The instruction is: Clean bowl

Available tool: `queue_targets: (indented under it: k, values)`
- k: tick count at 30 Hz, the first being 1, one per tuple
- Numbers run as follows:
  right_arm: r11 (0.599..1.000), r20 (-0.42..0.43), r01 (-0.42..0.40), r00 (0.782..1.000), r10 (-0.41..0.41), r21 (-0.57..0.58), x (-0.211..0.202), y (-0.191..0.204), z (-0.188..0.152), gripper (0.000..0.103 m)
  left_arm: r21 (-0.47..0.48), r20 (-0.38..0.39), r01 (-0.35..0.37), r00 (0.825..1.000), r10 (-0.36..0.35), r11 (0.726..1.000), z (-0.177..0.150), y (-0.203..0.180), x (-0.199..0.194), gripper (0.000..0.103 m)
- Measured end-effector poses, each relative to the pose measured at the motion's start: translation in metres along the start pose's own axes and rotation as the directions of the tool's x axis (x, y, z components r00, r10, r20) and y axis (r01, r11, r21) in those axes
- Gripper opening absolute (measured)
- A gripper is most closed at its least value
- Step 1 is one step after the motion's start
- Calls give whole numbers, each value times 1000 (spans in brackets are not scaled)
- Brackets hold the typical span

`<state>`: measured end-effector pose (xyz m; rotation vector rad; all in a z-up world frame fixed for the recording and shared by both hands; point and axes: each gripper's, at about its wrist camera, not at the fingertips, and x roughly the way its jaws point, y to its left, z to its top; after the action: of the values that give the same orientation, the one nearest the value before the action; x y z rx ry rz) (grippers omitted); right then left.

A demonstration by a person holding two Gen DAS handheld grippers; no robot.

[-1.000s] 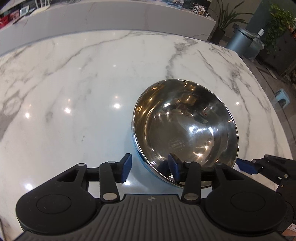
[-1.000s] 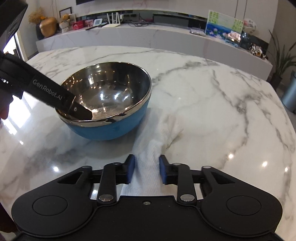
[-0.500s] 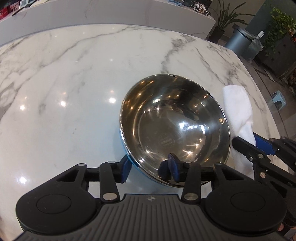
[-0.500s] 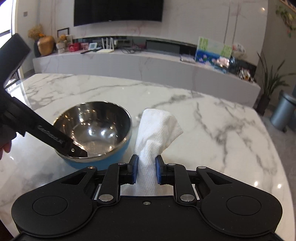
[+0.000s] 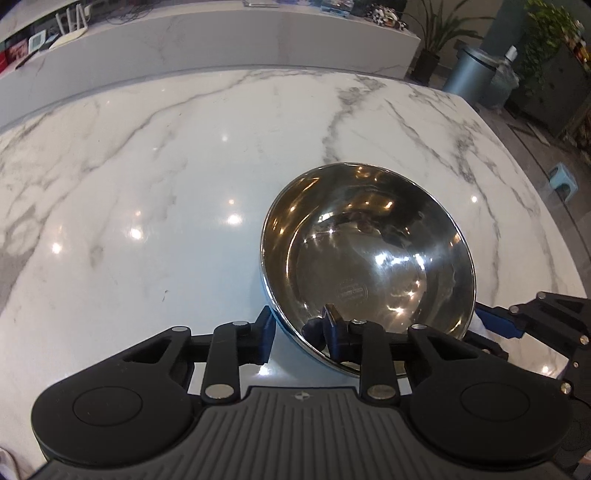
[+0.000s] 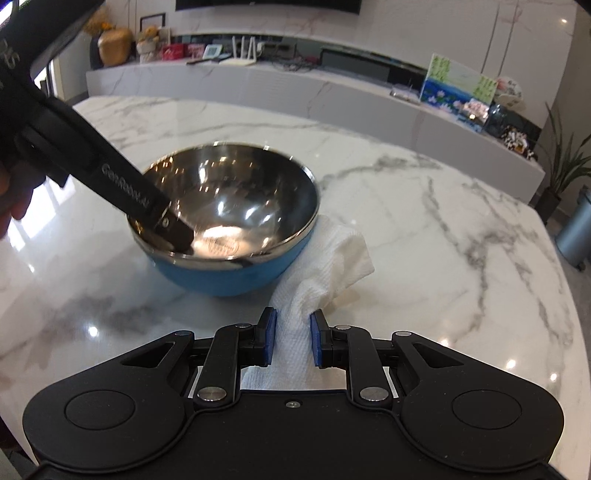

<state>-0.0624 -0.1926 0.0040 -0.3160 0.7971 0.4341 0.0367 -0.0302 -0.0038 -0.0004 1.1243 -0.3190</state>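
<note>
1. The bowl (image 5: 369, 258) (image 6: 225, 229), steel inside and blue outside, sits on the marble counter (image 5: 147, 184) (image 6: 443, 221) toward its right edge. The left gripper (image 5: 299, 328) straddles the near rim, 1 finger inside and 1 outside, closed on the bowl.
2. The right gripper (image 6: 291, 336) pinches a white cloth (image 6: 325, 266) between narrow fingers. The cloth lies on the counter and touches the bowl's right side.
3. A bin (image 5: 472, 74) and potted plants (image 5: 436, 26) stand beyond the counter's far right corner.
4. In the left wrist view the bowl hides nearly all of the cloth, and the right gripper (image 5: 495, 323) is cut off at the right edge.
5. Only the right wrist view shows the blue outside clearly, though the bowl is blurred there; the left gripper's (image 6: 173, 236) arm covers the bowl's left rim.
6. A sideboard (image 6: 295, 88) carries small items too small to name.
</note>
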Motion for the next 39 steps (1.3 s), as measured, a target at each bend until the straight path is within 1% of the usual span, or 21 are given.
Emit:
queue_targets:
  k: [6,10,15,18,24,28,29,34,37,39]
  values:
    - [1000,-16,-10,1000,10,1,0,-2,0,17,38,-28,2,1000,-1,999,0,0,-2,25]
    - [1000,11,7,1000,-7,10,-7,-6,3,17,71,-50,8,999,-4,997,0,-1,-3,25]
    - [999,79,21,997,-23,27,-20,-12,7,17,104,-69,14,998,-7,995,-2,-3,-5,25]
    - [1000,81,20,996,-21,15,-19,-11,8,17,112,-69,13,998,-6,994,-2,-3,-5,25]
    - [1000,38,2,999,-2,-5,-8,-6,6,17,92,-61,9,998,-4,996,-2,-3,-3,25]
    - [999,-2,-22,1000,22,-31,0,1,3,17,19,-88,32,996,-30,999,-4,2,1,44]
    - [999,-12,-31,999,31,-42,2,4,2,17,6,-92,37,995,-36,999,-4,3,2,45]
    - [994,-38,-62,998,58,-93,3,14,0,17,-40,-103,52,993,-56,998,-6,6,4,46]
    - [994,-38,-63,998,60,-90,3,12,0,17,-35,-99,53,993,-56,998,-6,5,4,45]
    - [995,-33,-56,998,53,-85,3,11,1,17,-27,-95,58,994,-61,998,-6,5,4,42]
